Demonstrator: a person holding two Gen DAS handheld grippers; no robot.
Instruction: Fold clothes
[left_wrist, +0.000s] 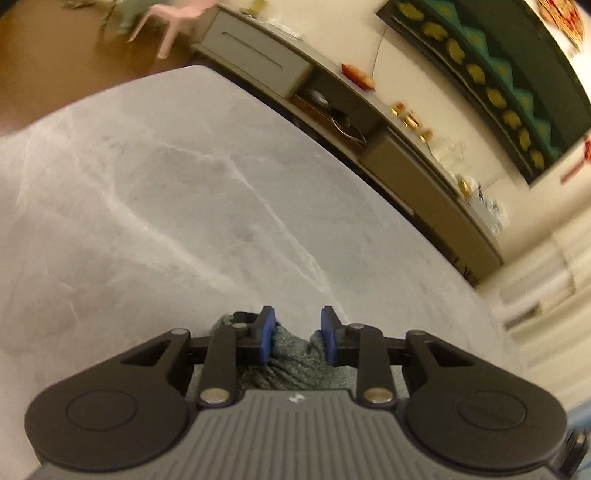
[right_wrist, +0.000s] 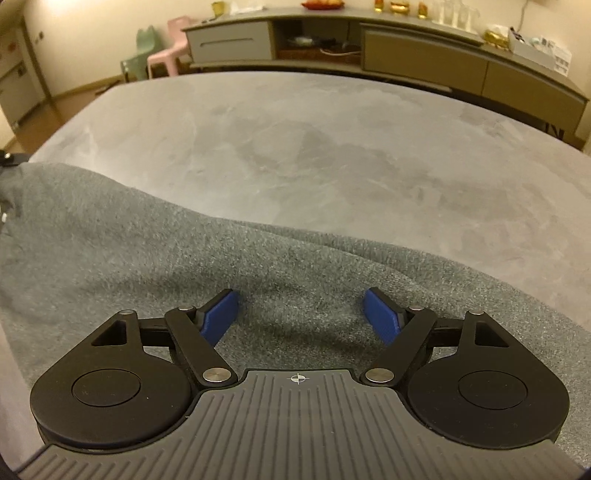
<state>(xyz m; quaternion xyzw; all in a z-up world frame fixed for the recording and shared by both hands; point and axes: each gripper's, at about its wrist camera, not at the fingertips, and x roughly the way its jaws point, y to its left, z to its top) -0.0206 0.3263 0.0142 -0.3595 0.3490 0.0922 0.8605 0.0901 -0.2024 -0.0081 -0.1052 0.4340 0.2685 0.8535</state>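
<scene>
A grey knit garment lies spread over the near part of a grey velvety surface. My right gripper hovers just over the garment, jaws wide open, blue pads apart with only flat fabric beneath them. In the left wrist view a bunched fold of the same garment fills the narrow gap between the blue pads of my left gripper. Both pads press on the fold. The rest of the garment is hidden under the left gripper's body.
Beyond the surface's far edge runs a long low sideboard with drawers, an open shelf and small gold items and glasses on top. A pink chair and a green chair stand at the far left. Bare grey surface stretches ahead of the left gripper.
</scene>
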